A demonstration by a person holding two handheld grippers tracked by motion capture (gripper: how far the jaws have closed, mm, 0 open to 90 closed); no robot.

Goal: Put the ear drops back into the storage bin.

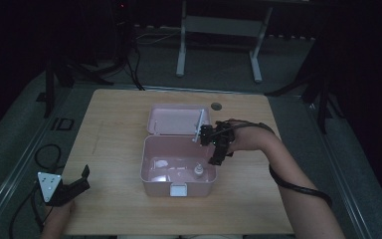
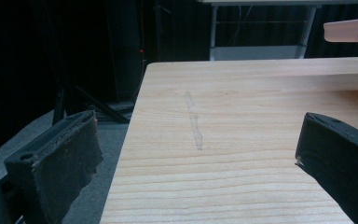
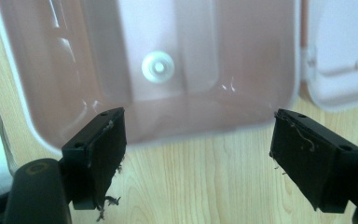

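Small white bottle set down in the open pink box, right gripper above it with nothing in its jaws

The small white bottle point(image 1: 198, 172) stands upright on the floor of the pink box point(image 1: 151, 181), lower right of the box at the centre of the high view; in the right gripper view its round cap point(image 3: 158, 66) sits upper centre, well clear of the jaws. To finish the step well, I judge the right gripper point(image 1: 218, 155) should leave straight upward, missing the box's right wall and the hinged lid point(image 1: 176, 119) behind. Its jaws stand wide apart, empty, pointing down from a bent wrist over the right rim. The left gripper point(image 1: 77, 181), lower left, rests low over the table point(image 1: 114, 124), jaws spread and empty.
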